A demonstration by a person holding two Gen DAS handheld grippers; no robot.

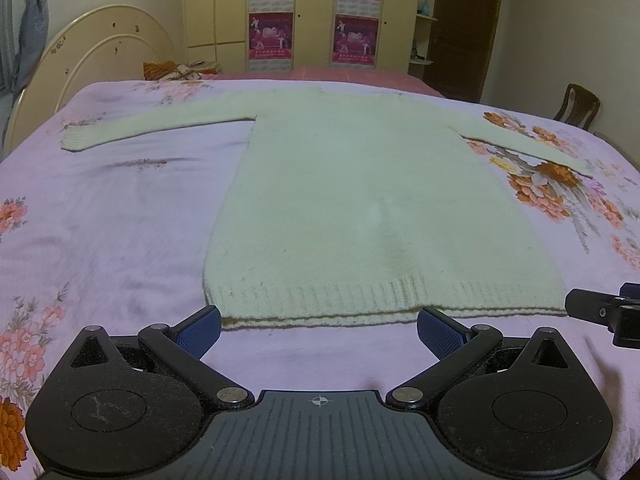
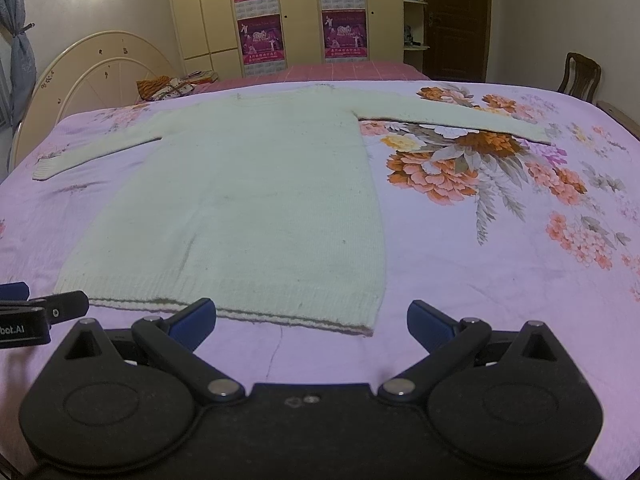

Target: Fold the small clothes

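Observation:
A pale cream knitted sweater (image 1: 360, 200) (image 2: 248, 200) lies flat on the bed, hem toward me, both sleeves spread out to the sides. My left gripper (image 1: 319, 330) hovers open just short of the ribbed hem (image 1: 360, 300), its blue pads wide apart with nothing between them. My right gripper (image 2: 311, 320) is open too, near the hem's right corner (image 2: 360, 326), holding nothing. In the left wrist view the right gripper's finger (image 1: 600, 308) shows at the right edge; in the right wrist view, the left gripper's finger (image 2: 60, 306) shows at the left edge.
The sweater rests on a lilac bedsheet (image 1: 100, 220) (image 2: 500, 280) printed with orange flowers. A cream headboard (image 1: 92, 60) stands at the far left, a wardrobe (image 1: 312, 12) behind, a wooden chair (image 1: 578, 104) at the far right. Some folded cloth (image 1: 176, 70) lies at the bed's far end.

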